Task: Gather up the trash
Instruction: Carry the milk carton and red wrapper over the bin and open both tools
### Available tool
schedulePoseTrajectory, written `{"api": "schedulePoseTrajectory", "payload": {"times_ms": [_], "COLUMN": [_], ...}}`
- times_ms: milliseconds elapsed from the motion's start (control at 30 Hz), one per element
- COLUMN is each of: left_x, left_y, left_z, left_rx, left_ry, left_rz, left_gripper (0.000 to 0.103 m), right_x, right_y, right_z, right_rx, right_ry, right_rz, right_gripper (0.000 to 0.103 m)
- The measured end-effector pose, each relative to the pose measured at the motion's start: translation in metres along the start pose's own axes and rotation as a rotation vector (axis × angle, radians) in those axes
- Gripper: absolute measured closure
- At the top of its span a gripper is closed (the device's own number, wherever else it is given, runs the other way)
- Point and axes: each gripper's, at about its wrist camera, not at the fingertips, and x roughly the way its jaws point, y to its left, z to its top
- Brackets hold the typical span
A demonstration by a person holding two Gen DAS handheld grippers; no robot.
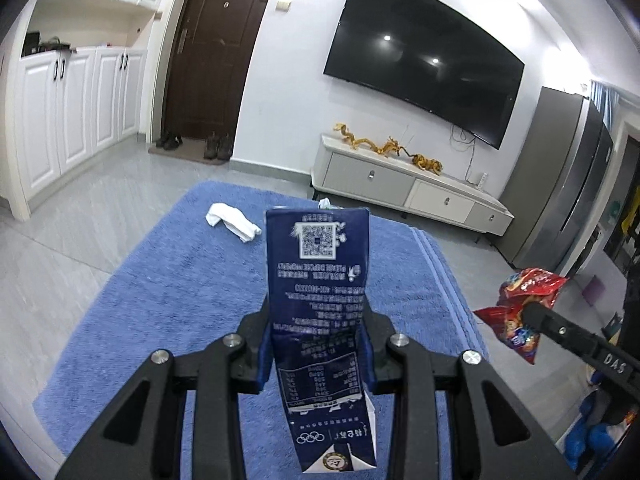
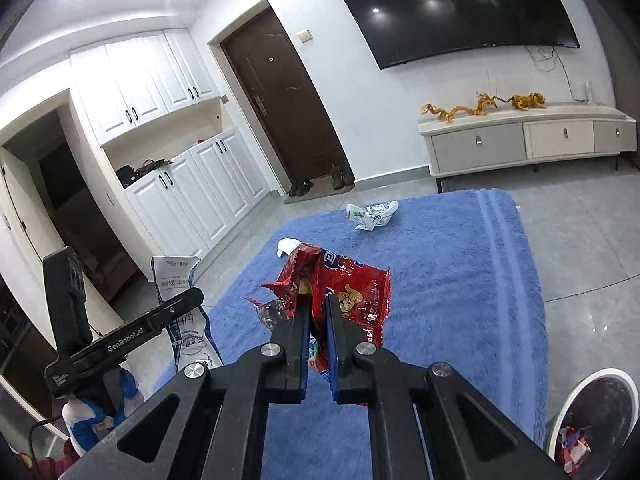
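My left gripper (image 1: 316, 320) is shut on a dark blue milk carton (image 1: 318, 280), held upright above the blue rug (image 1: 160, 300). The same carton (image 2: 180, 280) and the left gripper (image 2: 192, 296) show at the left of the right wrist view. My right gripper (image 2: 318, 304) is shut on a crumpled red snack wrapper (image 2: 352, 292), lifted above the rug (image 2: 460, 280); that wrapper (image 1: 524, 292) and the right gripper (image 1: 528, 312) appear at the right of the left wrist view. On the rug lie a white crumpled tissue (image 1: 232, 222) and a white-green wrapper (image 2: 372, 214).
A white-rimmed trash bin (image 2: 592, 412) with scraps inside stands at the lower right beside the rug. A low TV cabinet (image 2: 528, 140) lines the far wall under a wall TV (image 1: 424, 56). White cupboards (image 1: 72, 120) and a brown door (image 1: 216, 52) stand to the left. A grey fridge (image 1: 568, 176) stands right.
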Motion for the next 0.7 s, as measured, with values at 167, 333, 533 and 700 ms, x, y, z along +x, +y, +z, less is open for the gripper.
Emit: {"api": "schedulePoseTrajectory", "payload": {"times_ms": [167, 333, 533, 700], "left_x": [-0.019, -0.029, -0.026, -0.015], "left_y": [-0.012, -0.032, -0.056, -0.082], "left_z": [-0.003, -0.007, -0.01, -0.011], "left_rx": [0.035, 0.1, 0.167, 0.219], "left_ry": [-0.038, -0.068, -0.084, -0.072], "left_rz": [0.008, 0.021, 0.037, 0.043], "left_gripper": [0.071, 0.071, 0.071, 0.071], "right_x": [-0.016, -0.037, -0.063, -0.083], "right_y": [0.007, 0.003, -0.017, -0.039], "right_z": [-0.003, -0.005, -0.008, -0.012], "right_rx": [-0.012, -0.01, 0.006, 0.033], "right_ry": [-0.022, -0.059, -0.11, -0.145], "right_rz": [-0.003, -0.019, -0.045, -0.088], "right_gripper": [0.095, 0.095, 0.095, 0.095]}}
